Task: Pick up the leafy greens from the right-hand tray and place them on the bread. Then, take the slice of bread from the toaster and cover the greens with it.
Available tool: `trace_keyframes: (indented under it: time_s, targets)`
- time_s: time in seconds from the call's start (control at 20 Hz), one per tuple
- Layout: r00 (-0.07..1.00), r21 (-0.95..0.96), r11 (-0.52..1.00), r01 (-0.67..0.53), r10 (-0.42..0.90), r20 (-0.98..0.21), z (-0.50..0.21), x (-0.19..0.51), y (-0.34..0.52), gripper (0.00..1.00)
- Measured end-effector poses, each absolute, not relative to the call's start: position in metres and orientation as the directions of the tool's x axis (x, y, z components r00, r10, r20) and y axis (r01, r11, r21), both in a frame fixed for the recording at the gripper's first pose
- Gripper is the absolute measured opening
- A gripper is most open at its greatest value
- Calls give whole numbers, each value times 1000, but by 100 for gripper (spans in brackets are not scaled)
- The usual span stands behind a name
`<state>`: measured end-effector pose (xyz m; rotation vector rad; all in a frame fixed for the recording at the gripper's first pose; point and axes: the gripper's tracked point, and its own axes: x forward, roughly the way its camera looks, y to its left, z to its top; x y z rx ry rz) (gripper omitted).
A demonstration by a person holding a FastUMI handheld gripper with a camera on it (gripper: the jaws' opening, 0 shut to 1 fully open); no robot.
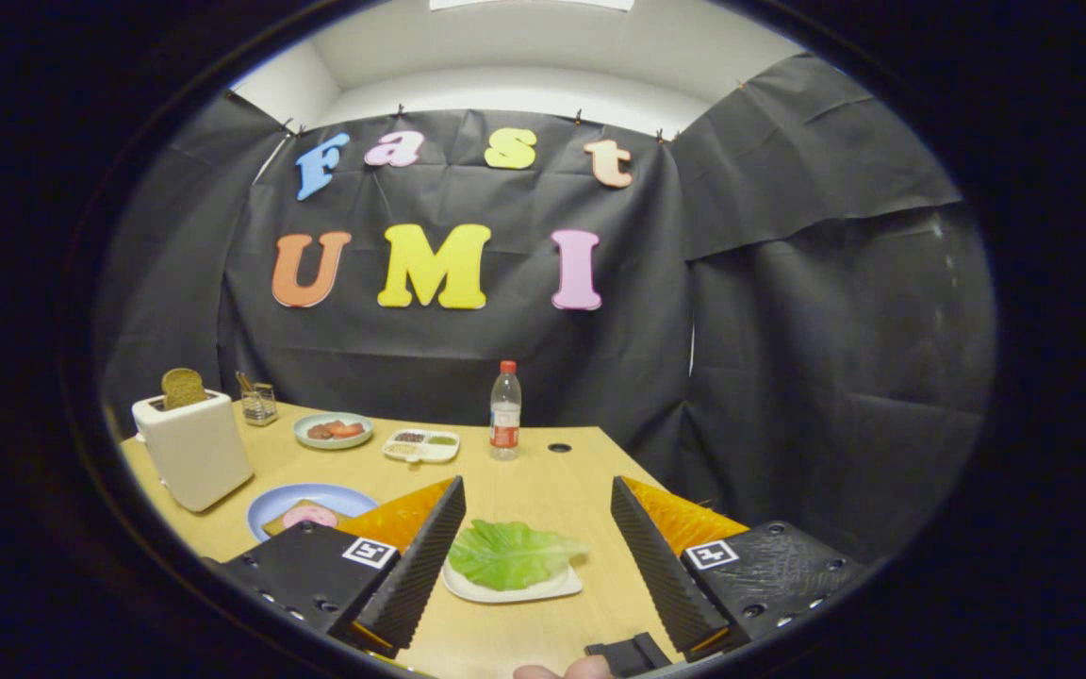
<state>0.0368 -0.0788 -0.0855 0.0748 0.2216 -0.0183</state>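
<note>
At approx 10 o'clock from the fingers, a slice of bread is being held upright in the slot of the white toaster on the wooden table. Just behind it, a small wire holder is being seen w/ contents too small to tell. Nearer, at 9 o'clock, a blue plate w/ bread and a pink slice is being partly hidden by the left finger. Further back, at 11 o'clock, a plate w/ red food and a divided condiment tray are being shown, then a bottle at 12 o'clock. The gripper is being held spread wide, nothing pinched; the leafy greens are lying on a white tray btwn the fingers, untouched.
</note>
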Motion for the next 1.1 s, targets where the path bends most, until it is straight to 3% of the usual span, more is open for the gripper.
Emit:
trace_keyframes:
  time_s: [0.4, 0.75, 1.1]
  targets:
    - [863, 318, 946, 65, 107, -494, -171, 81, -99, 96]
    - [799, 529, 824, 202, 173, -575, -216, 119, -97, 96]
    - [774, 617, 734, 285, 203, -600, -239, 140, -89, 93]
